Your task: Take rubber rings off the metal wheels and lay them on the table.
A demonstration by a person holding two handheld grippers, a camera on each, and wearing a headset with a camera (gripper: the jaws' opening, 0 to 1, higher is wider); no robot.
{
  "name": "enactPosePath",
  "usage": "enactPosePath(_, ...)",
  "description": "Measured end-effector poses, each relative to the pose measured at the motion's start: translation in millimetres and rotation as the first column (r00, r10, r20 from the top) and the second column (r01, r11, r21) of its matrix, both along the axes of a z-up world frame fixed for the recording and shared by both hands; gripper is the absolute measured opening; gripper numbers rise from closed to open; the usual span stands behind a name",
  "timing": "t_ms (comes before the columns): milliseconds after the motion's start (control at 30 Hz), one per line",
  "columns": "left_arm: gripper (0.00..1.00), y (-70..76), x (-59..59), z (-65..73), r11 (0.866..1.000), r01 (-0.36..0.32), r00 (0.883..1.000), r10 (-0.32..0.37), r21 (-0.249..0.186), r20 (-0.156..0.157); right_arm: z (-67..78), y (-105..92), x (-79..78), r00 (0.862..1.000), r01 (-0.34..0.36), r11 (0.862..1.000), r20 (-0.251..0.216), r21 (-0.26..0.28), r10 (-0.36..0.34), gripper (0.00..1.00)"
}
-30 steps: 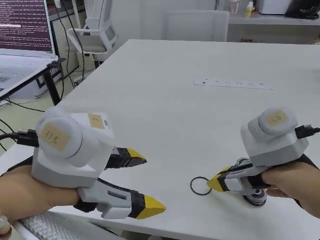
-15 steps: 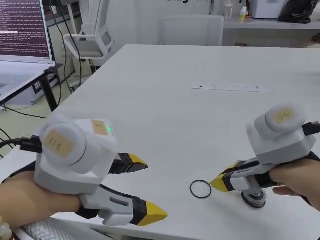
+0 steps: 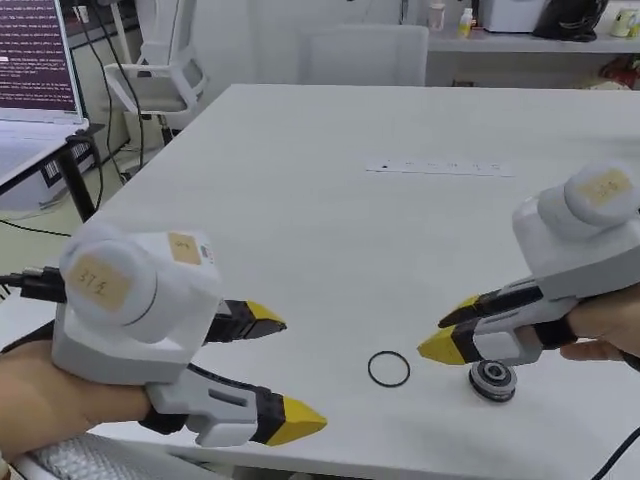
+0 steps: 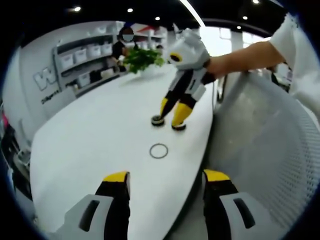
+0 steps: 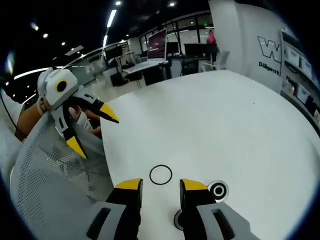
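1 rubber ring (image 3: pixel 388 368) lies flat on the white worktop (image 3: pixel 400 230), near the front edge and free of both tools. Just to its right stands the metal wheel (image 3: pixel 493 380), upright on its face and touching nothing.

What has changed is the right tool (image 3: pixel 436 334). 1 second ago it sat low over the wheel and hid most of it. Now it has lifted up and away, and the whole wheel shows beneath its lower yellow tip. Its jaws stand a little apart with nothing between them, so it is released. The ring keeps its place beside the wheel. The picture as a whole has shifted, which I put down to the head moving.

The left tool (image 3: pixel 295 372) hangs near the front left of the worktop, well apart from the ring. Its jaws are spread wide and empty, much as they were.

By my reading, this ring counts as done: it is off and laid down. The wheel has a dark band around a bright centre in the right gripper view, but I cannot tell whether that is another ring. That same view shows a 2nd dark round shape low between the right tool's jaws. It is too cut off to name.
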State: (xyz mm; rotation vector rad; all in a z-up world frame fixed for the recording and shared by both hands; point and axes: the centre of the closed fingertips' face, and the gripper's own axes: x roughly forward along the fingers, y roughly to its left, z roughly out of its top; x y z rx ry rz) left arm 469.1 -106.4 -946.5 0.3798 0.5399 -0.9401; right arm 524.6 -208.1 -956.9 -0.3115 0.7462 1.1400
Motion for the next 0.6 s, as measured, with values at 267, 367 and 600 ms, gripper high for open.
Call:
enactPosePath(267, 0.59, 1.7, 0.2, -0.9, 1.0, -0.01, 1.0, 0.01, 0.016, 0.001, 25.7, -17.5, -6.2, 0.999, -0.03, 0.999, 0.037, 0.036, 0.029, 0.29)
enactPosePath(367, 0.6, 1.7, -0.3, -2.6, 0.999, -0.003, 1.0, 0.003, 0.035, 0.002, 31.4, -21.7, -4.7, 0.998, -0.036, 0.998, 0.05, 0.048, 0.033, 0.29)
enactPosePath(600, 0.67, -1.7, -5.0, -6.7, 0.997, 0.038, 0.999, -0.037, 0.074, -0.018, 40.4, -37.6, -0.2, 0.998, -0.018, 0.993, 0.063, 0.114, 0.01, 0.3)
